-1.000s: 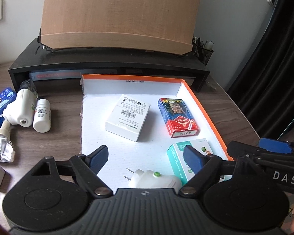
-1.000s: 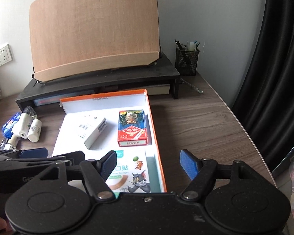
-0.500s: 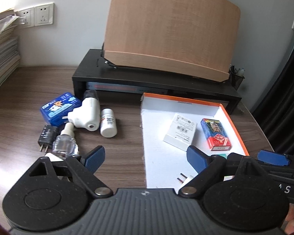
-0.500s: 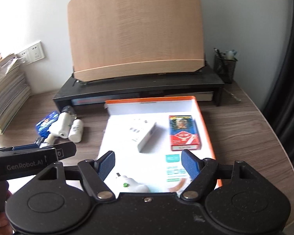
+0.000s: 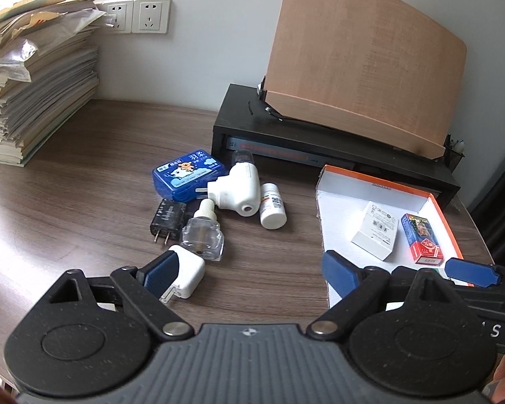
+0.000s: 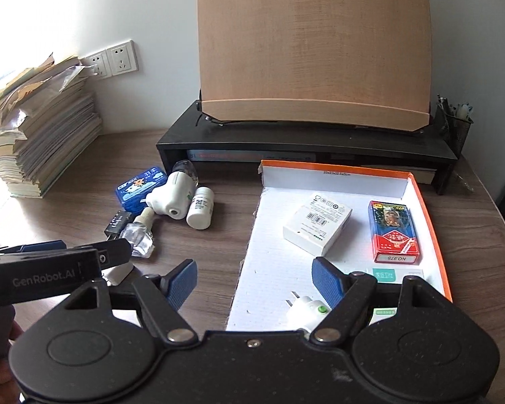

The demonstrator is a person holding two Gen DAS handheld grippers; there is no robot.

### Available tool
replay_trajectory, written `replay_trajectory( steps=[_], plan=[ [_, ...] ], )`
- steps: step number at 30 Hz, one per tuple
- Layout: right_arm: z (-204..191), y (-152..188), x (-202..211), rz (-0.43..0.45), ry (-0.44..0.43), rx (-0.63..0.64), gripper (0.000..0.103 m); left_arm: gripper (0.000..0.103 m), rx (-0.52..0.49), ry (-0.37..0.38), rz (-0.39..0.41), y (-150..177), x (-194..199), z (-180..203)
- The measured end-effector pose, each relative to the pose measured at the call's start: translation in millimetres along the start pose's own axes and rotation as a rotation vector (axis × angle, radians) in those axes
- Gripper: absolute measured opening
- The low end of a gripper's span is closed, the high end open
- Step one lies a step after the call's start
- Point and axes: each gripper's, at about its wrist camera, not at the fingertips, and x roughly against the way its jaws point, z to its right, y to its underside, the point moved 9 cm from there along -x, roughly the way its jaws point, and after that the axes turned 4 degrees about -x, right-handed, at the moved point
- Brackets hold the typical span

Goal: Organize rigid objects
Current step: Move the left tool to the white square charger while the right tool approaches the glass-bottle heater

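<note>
Left gripper (image 5: 249,271) is held spread wide, nothing gripped, above the dark wood table (image 5: 84,181); its left finger sits just in front of a white square plug adapter (image 5: 185,274). Right gripper (image 6: 254,281) is likewise released and empty, over the near edge of the orange-rimmed white cardboard tray (image 6: 431,222). Nearest in the tray a white plug with a green dot (image 6: 306,309) is seen, then a teal-labelled box (image 6: 392,274), then a flat white box (image 6: 316,224) and a red-blue card pack (image 6: 392,235) side by side. Left of the tray, a clear glass bottle (image 5: 203,235), black charger (image 5: 168,217), small white pill bottle (image 5: 272,205), white plug-in vaporizer (image 5: 235,188) and blue tin (image 5: 188,175) are clustered loose on the table. Behind, a black monitor riser (image 6: 303,144) and a stack of books (image 5: 33,94) are seen.
</note>
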Motion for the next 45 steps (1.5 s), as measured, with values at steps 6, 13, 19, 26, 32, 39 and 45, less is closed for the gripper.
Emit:
replay_trajectory(
  steps=[6, 13, 19, 26, 32, 39, 45],
  plan=[
    [-14, 5, -7, -0.021, -0.017, 0.016, 0.089, 0.095, 0.019, -0.012, -0.007, 6, 0, -16],
    [-29, 12, -18, -0.048, -0.03, 0.03, 0.089, 0.095, 0.042, -0.028, -0.017, 14, -4, -35],
    [-35, 16, -28, -0.069, -0.035, 0.034, 0.089, 0.095, 0.047, -0.049, -0.047, 24, -18, -54],
    [-30, 18, -39, -0.091, -0.021, 0.021, 0.089, 0.094, -0.017, -0.041, -0.077, 34, -47, -66],
    [-23, 19, -48, -0.108, 0.003, 0.002, 0.089, 0.08, -0.085, 0.0, -0.067, 30, -71, -63],
    [-25, 13, -62, -0.119, 0.004, 0.004, 0.089, 0.049, -0.124, 0.045, -0.065, 27, -84, -57],
    [-32, -3, -84, -0.124, -0.009, 0.007, 0.089, 0.043, -0.073, 0.069, -0.063, 27, -79, -64]
  ],
)
